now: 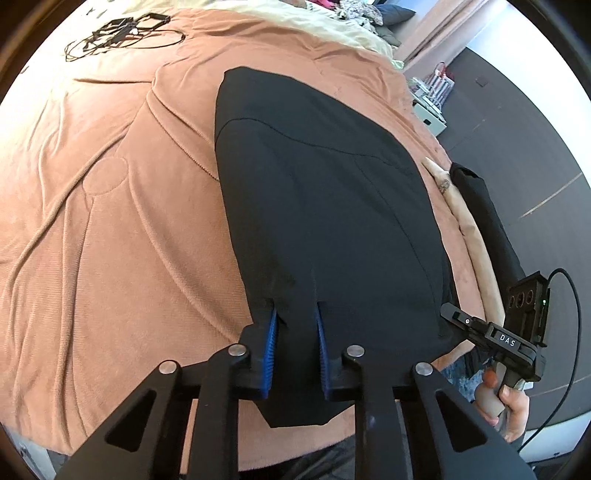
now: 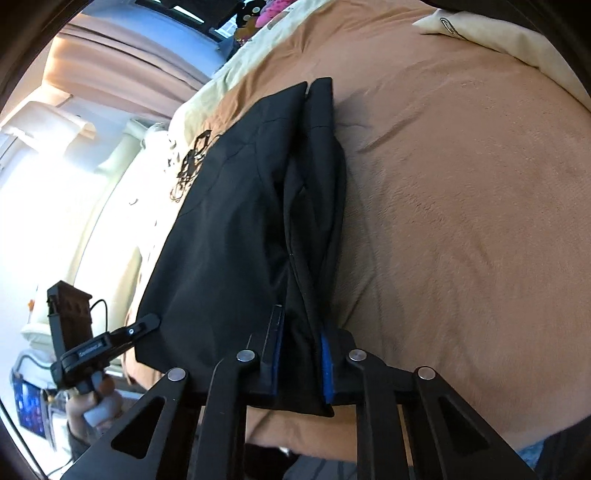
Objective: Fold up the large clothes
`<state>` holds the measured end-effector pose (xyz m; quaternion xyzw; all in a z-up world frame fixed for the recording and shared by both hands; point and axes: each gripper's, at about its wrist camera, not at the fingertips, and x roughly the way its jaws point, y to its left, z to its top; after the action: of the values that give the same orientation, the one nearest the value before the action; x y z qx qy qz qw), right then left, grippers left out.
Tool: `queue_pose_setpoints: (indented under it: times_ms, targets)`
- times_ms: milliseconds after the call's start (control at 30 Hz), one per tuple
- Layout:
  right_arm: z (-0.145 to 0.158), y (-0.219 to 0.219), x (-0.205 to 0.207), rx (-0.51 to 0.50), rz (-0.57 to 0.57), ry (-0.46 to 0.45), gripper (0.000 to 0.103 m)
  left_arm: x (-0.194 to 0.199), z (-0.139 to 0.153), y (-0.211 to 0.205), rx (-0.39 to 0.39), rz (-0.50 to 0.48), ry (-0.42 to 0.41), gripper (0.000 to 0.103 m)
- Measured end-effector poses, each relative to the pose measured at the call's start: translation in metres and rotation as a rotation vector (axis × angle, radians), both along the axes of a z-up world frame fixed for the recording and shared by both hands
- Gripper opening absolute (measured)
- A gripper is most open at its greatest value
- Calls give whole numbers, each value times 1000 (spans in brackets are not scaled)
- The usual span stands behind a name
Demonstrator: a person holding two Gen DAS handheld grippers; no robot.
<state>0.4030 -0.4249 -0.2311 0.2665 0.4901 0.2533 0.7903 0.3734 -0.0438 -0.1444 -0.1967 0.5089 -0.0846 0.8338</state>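
Observation:
A large black garment (image 1: 317, 192) lies lengthwise on a brown bedspread (image 1: 110, 206), folded into a long panel. My left gripper (image 1: 295, 314) is shut on its near left edge, cloth between the blue pads. My right gripper (image 2: 301, 325) is shut on the garment's (image 2: 236, 229) near right edge, where the folded layers bunch. Each gripper shows in the other's view: the right one (image 1: 491, 332) at the right edge of the bed, the left one (image 2: 107, 343) at lower left.
A tangle of black cables (image 1: 118, 33) lies on the bed's far left. A cream duvet (image 2: 498, 33) and pillows sit at the bed's head. Dark floor and a white box (image 1: 432, 110) lie beyond the right side. A bright window is at left (image 2: 55, 206).

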Motion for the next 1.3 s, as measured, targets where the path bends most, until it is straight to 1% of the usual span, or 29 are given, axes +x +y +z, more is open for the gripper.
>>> queue_pose_setpoints:
  times_ms: [133,333,367,467,533,567,600,633,667,700,733,833,933,1067,1133,1300]
  targets:
    - [9,4,-16,-2,17,-5,17,-19,5,3,3,-28,2,20]
    - [9,11,-63,-5,73,0,17,-64,4,7,14,-93,33,20]
    - [7,11,-73,-1,88,9,17,-71,1,8,11,-105,40,21]
    - [4,10,-85,-15,118,23,17,-76,-5,14,2,-100,66,29]
    - [7,11,-82,-67,125,16,32,-70,-9,21,-17,-94,89,36]
    - [8,9,-79,-76,119,16,37,-65,-11,25,-31,-87,96,39]
    - [10,7,-76,-70,115,19,48,-62,-12,29,-44,-76,90,47]
    - [10,1,-75,-56,107,17,63,-57,-13,33,-52,-63,80,61]
    - [11,-3,-67,-43,89,15,71,-52,-12,39,-56,-39,66,67]
    - [12,-6,-63,-40,73,14,86,-48,-11,44,-64,-20,52,73]
    - [12,-9,-55,-36,54,13,89,-45,-11,45,-76,-12,41,73]
    - [8,-15,-31,9,22,29,89,-27,-18,54,-97,18,40,73]
    - [0,-16,-9,40,25,55,89,-7,-24,63,-110,50,37,73]
    - [-10,-6,21,88,47,79,89,18,-35,68,-124,63,46,73]
    - [-15,0,36,82,48,98,89,29,-38,72,-134,67,53,73]
    - [-20,7,63,145,64,104,90,50,-43,75,-147,69,58,73]
